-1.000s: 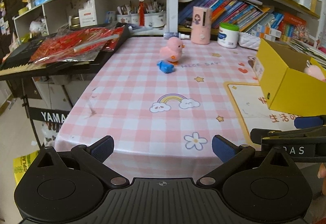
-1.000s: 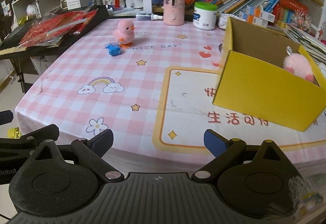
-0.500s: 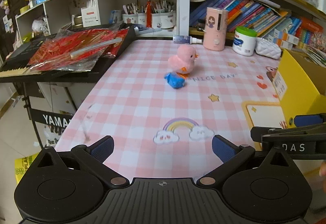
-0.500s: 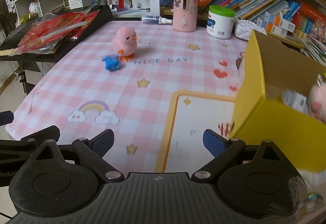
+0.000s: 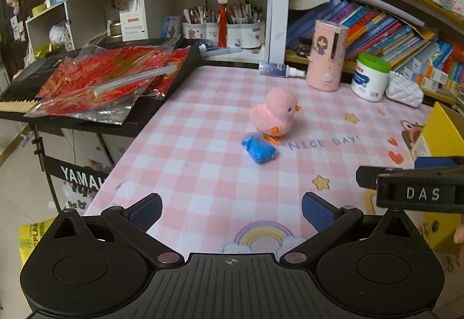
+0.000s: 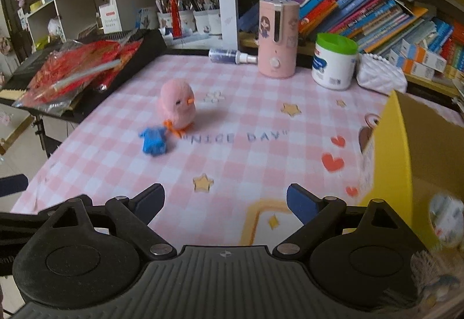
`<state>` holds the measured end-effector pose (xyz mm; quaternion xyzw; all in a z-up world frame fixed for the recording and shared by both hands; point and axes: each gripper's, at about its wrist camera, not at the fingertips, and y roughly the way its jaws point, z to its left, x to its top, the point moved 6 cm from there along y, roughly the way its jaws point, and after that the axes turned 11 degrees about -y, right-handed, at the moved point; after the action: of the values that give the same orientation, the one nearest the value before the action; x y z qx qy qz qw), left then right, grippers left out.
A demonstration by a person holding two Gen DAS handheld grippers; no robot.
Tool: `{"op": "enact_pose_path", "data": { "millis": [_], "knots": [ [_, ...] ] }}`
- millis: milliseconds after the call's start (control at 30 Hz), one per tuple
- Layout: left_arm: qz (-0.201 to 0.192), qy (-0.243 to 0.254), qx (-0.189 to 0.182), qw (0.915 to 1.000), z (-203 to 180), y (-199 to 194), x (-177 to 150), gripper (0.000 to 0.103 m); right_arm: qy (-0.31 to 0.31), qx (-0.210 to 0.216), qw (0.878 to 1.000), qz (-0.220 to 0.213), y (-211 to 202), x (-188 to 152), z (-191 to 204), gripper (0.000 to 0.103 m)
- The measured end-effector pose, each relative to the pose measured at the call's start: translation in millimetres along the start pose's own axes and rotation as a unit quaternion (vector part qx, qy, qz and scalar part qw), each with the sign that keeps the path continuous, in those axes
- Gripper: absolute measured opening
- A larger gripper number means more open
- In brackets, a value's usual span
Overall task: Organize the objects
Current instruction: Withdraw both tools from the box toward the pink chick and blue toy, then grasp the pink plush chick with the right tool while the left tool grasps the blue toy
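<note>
The table [image 5: 203, 151], under its pink checked cloth printed with stars, a rainbow and the words "NICE DAY", takes up most of what I can see. Behind it runs a bookshelf [image 6: 362, 9] crammed with coloured books, and off to the left a black keyboard [image 5: 26, 87] lies half buried under shiny red packets [image 5: 104, 78].

On the right of the table stands a yellow cardboard box [image 6: 397, 162], open at the top; something pale sits inside it, too blurred to make out.

Both grippers hover low over the near edge of the table, side by side, each with nothing in it. The left gripper [image 5: 232, 207] has its blue-padded fingers [image 5: 146, 210] spread wide, and the right gripper [image 6: 226, 198] is just as wide apart.

At the back edge a pink cylinder with a cartoon girl [image 6: 277, 38] stands upright, with a white tub with a green lid [image 6: 335, 61] just beside it on the right and a small spray bottle [image 6: 232, 55] lying on its side to the left.

Near the middle of the cloth stands a fluffy pink chick toy [image 5: 275, 113], upright on orange feet, beak toward the box. Touching its feet on the near-left side lies a small crumpled blue object [image 5: 259, 149], well ahead of both grippers
</note>
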<state>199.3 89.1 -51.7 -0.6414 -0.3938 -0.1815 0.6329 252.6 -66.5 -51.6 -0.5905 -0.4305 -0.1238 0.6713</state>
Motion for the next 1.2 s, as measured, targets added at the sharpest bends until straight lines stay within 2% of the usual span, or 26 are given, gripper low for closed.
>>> {"op": "enact_pose_path", "data": {
  "millis": [233, 500, 800, 867, 1033, 1200],
  "knots": [
    [0.01, 0.01, 0.014, 0.9998, -8.0, 33.0, 14.4, 0.103, -0.014, 0.019, 1.0, -0.013, 29.4, 32.6, -3.0, 0.092],
    [0.016, 0.015, 0.013, 0.9997, -24.5, 75.7, 26.2, 0.101, -0.032, 0.056, 0.998, -0.026, 69.0, 74.0, 2.4, 0.091],
    [0.039, 0.014, 0.002, 0.9991, -40.8, 129.9, 31.4, 0.078, -0.069, 0.109, 0.991, -0.025, 116.5, 101.8, 13.2, 0.083],
    [0.046, 0.014, 0.001, 0.9989, -41.4, 138.8, 31.3, 0.067, -0.079, 0.119, 0.99, -0.02, 124.1, 103.4, 16.6, 0.083],
    [0.047, 0.009, -0.006, 0.9988, -41.2, 147.6, 31.1, 0.046, -0.099, 0.129, 0.987, -0.008, 138.2, 102.2, 27.3, 0.081],
    [0.048, 0.011, -0.016, 0.9987, -36.4, 144.1, 31.0, 0.036, -0.107, 0.147, 0.983, 0.006, 151.9, 99.2, 34.3, 0.071]
  ]
}}
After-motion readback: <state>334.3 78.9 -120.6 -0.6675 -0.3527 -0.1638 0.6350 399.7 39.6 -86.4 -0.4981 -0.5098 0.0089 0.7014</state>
